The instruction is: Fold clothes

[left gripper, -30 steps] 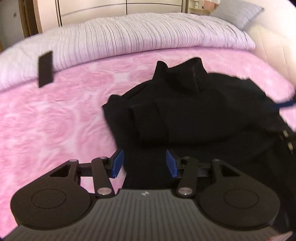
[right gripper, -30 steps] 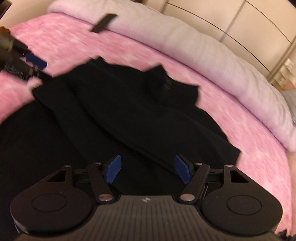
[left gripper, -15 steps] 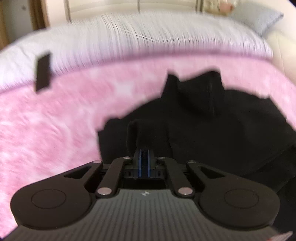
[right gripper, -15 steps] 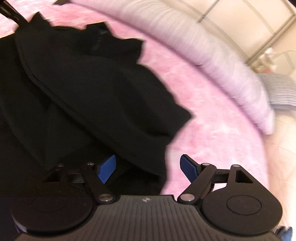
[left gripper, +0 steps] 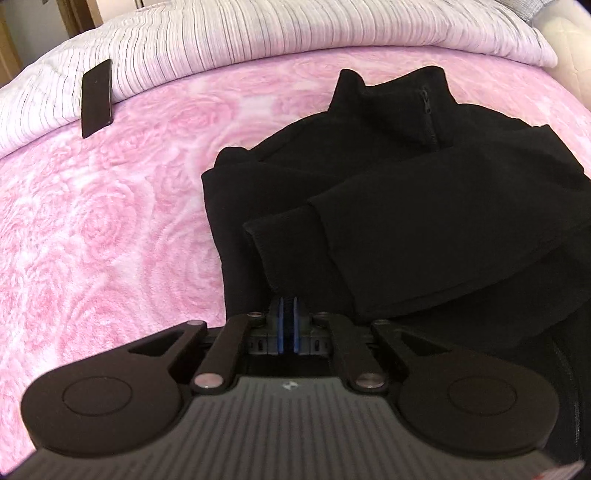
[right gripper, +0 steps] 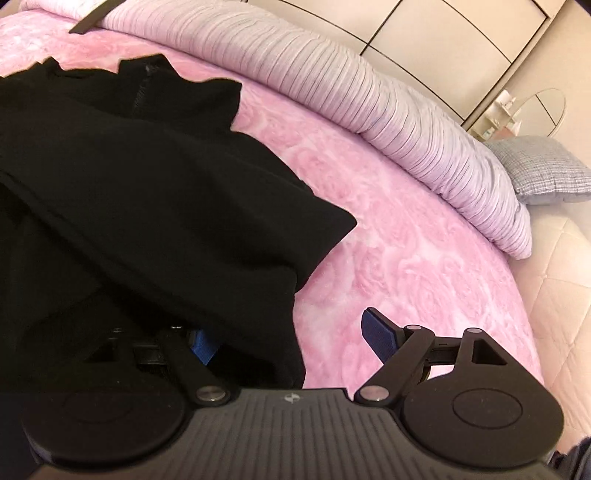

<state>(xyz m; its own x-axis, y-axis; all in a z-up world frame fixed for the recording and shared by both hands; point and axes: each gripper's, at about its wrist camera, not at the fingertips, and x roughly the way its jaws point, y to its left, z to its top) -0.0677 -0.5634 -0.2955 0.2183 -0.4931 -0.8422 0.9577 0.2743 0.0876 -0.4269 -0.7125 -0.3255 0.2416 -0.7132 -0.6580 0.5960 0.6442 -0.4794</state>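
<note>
- The black zip-neck sweater lies on the pink rose-patterned blanket of the bed, collar toward the striped duvet; one sleeve is folded across the chest with its cuff nearest us.
- Our left gripper has its jaws pressed together over the near body of the sweater just below that cuff; black on black, we cannot tell how much cloth is pinched, so we should check the hold before lifting.
- Our right gripper straddles the sweater's outer edge with its jaws closing from a wide stance; one blue pad is tucked under the fabric, the other is bare over the blanket; we judge the hem not yet clamped.
- To do this well, we would grip both sides before moving, lift level, and carry the lower half toward the collar without dragging the folded sleeve.
- The dark phone-like slab on the duvet is well apart and no obstacle.
</note>
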